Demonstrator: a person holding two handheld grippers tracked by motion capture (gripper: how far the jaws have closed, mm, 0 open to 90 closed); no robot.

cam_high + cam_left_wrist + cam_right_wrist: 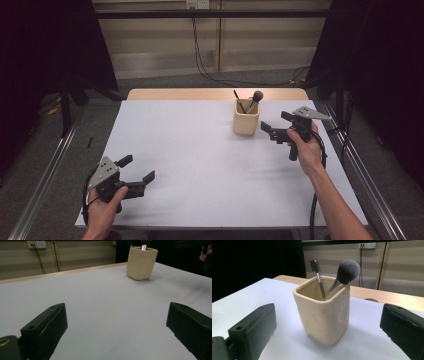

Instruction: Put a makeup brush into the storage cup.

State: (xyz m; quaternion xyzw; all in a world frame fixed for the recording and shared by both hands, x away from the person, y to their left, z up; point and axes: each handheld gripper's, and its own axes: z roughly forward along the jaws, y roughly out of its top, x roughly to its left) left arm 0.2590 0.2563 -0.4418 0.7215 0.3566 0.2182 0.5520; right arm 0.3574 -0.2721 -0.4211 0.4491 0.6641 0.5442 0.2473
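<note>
Desk (200, 165): white top, pale wood strip along far edge; bare apart from one cup at far right.

Left hand-held gripper (137, 172): near left corner of desk, held in left hand (102, 207); jaws spread wide, nothing between them; grey three-cornered plate on top; in left gripper view both black jaws at bottom corners with bare white desk between, cup (141, 263) far off at upper right, well apart.

Right hand-held gripper (272, 127): far right of desk, gripped by right hand (305, 150), forearm in from bottom right; jaws wide apart, empty, facing left toward cup (246, 117); near cup but not touching; in right gripper view cup (323, 312) stands centred ahead of the two jaws, clear gap on each side, not enclosed.

Cup: cream ceramic, squarish with rounded corners, upright on desk, far right of centre, close to wood strip; shallow dimples on side walls; shadow on desk at base.

Powder brush (347, 271): in cup, leaning toward cup's right wall in right gripper view; dark fluffy round head above rim, silver ferrule at rim level; seen in high view as round grey head (258, 95) above cup.

Brow comb brush (318, 277): thin dark stem in cup, slightly tilted, small toothed head above rim, left of powder brush in right gripper view; handles of both hidden inside cup.
</note>
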